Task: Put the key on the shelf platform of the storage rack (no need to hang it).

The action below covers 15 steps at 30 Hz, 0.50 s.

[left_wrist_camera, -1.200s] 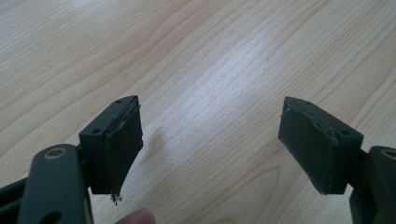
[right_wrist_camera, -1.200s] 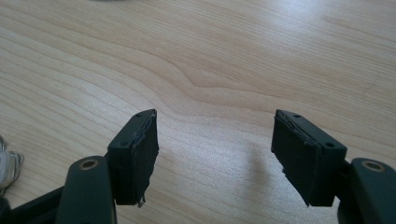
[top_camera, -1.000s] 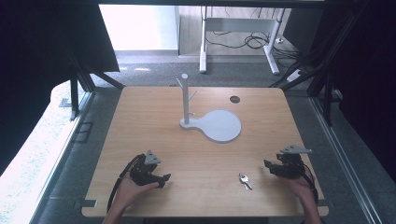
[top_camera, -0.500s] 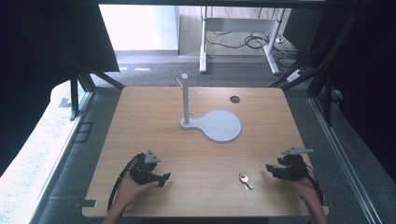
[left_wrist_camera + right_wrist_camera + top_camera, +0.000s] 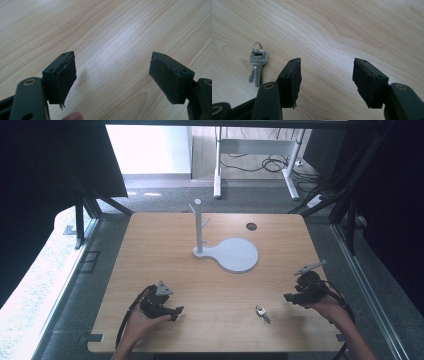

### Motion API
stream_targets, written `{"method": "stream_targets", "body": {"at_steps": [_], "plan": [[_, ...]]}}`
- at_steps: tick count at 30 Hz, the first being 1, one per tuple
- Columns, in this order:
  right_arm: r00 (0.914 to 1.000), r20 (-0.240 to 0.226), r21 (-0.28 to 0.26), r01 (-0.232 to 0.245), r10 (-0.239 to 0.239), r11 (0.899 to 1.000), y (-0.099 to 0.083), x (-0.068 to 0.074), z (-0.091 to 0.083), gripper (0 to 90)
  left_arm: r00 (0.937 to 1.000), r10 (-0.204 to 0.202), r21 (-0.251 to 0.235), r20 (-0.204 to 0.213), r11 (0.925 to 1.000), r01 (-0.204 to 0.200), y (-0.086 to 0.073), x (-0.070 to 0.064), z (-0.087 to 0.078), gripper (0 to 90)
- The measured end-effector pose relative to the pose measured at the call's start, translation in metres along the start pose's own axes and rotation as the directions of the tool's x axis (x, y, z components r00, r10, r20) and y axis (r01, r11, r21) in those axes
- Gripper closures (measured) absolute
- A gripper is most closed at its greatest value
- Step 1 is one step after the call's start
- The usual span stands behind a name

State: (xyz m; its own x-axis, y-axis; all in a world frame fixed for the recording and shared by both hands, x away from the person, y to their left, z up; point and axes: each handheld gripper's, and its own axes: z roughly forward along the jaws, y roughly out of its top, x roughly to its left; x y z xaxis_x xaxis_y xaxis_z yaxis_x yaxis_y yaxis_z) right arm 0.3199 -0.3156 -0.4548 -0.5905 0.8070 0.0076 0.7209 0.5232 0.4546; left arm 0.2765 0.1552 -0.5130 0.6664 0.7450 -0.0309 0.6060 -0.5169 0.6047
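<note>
Keys (image 5: 257, 67) lie untouched on the table (image 5: 150, 250), near your right gripper (image 5: 291, 297); both grippers gape wide, empty. Left gripper (image 5: 176, 312) idle. Pickup not begun.

Light wooden table top (image 5: 165, 250), squarish, pale grain, with a small dark round hole (image 5: 251, 226) near its far right corner. Standing on it past the centre: a pale grey stand with a round flat base and an upright pegged post (image 5: 227, 251). Lying flat near the front edge, right of centre: a small bunch of silver metal keys on a ring (image 5: 262, 313) (image 5: 257, 66), apparently two keys.
</note>
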Motion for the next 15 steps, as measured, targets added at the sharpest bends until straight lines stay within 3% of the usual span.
{"method": "stream_targets", "body": {"at_steps": [5,15], "plan": [[0.9993,-0.002,0.051,0.038,-0.038,0.998,0.017,0.008,-0.007,42.8,1.0000,0.005,-0.004,0.003,1.0000,-0.005,0.000,-0.001,0.000,22.0],[0.9971,-0.012,0.094,0.076,-0.075,0.993,0.037,0.019,-0.012,44.7,1.0000,-0.008,0.003,0.004,1.0000,0.008,-0.002,0.000,0.001,22.1]]}}
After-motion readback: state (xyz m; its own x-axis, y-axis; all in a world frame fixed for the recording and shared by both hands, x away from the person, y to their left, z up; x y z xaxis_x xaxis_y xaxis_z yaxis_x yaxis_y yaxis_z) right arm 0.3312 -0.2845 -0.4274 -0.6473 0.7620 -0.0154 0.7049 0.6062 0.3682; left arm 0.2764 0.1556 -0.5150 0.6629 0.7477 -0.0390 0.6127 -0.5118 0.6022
